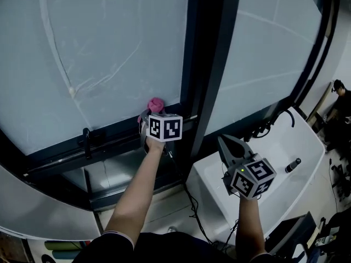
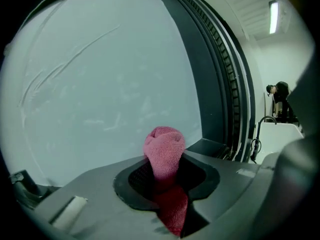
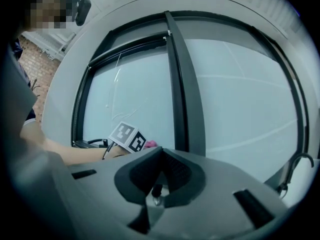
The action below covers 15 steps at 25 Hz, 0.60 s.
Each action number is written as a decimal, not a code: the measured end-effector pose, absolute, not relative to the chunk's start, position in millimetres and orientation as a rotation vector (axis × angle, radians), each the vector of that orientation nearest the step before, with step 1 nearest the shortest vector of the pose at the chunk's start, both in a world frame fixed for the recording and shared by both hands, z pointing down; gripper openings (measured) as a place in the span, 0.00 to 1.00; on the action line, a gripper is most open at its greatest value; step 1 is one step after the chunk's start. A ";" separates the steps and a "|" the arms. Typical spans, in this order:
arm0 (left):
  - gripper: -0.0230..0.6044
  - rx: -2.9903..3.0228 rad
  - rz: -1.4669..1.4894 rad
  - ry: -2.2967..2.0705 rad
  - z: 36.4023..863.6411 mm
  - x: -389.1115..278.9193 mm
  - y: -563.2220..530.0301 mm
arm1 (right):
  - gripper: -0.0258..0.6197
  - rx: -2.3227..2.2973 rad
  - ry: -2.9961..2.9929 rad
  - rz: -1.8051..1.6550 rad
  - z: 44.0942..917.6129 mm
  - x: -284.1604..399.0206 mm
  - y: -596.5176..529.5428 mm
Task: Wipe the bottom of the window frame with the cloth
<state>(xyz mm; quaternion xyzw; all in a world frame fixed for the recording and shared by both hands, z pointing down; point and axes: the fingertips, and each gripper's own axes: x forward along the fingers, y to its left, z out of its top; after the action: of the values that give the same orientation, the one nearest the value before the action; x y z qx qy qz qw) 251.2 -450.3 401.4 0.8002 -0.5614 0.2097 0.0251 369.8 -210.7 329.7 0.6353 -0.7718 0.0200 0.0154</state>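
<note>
A pink cloth (image 1: 156, 104) is bunched at the tip of my left gripper (image 1: 149, 115), which is shut on it. The cloth presses against the glass just above the dark bottom rail of the window frame (image 1: 109, 138), beside the vertical mullion (image 1: 211, 64). In the left gripper view the cloth (image 2: 164, 151) sticks up between the jaws in front of the pane. My right gripper (image 1: 224, 141) hangs shut and empty over the white sink (image 1: 312, 141), away from the window. In the right gripper view the left gripper's marker cube (image 3: 127, 136) and a bit of cloth (image 3: 150, 144) show.
A black window handle (image 1: 86, 141) stands on the bottom rail left of the cloth. A dark faucet (image 1: 274, 122) and a small black object (image 1: 293, 165) are on the sink. A cable (image 1: 189, 201) hangs below the sill. A person (image 1: 340, 100) is at far right.
</note>
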 end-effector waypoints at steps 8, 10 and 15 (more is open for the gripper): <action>0.21 2.563 0.681 -1.627 400.7 315.2 -448.7 | 0.04 2.083 -2.316 0.066 330.3 408.8 -193.1; 0.21 2.574 0.684 -1.611 401.4 326.2 -447.7 | 0.04 2.107 -2.298 0.068 330.6 416.2 -188.1; 0.21 2.607 0.698 -1.594 400.8 346.0 -446.2 | 0.04 2.150 -2.259 0.068 331.0 431.1 -176.8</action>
<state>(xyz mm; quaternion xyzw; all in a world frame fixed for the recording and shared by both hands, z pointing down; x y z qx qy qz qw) 346.0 -446.2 400.8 0.8318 -0.5085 0.2226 0.0036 431.1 -176.8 331.0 0.6892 -0.7242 0.0217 0.0113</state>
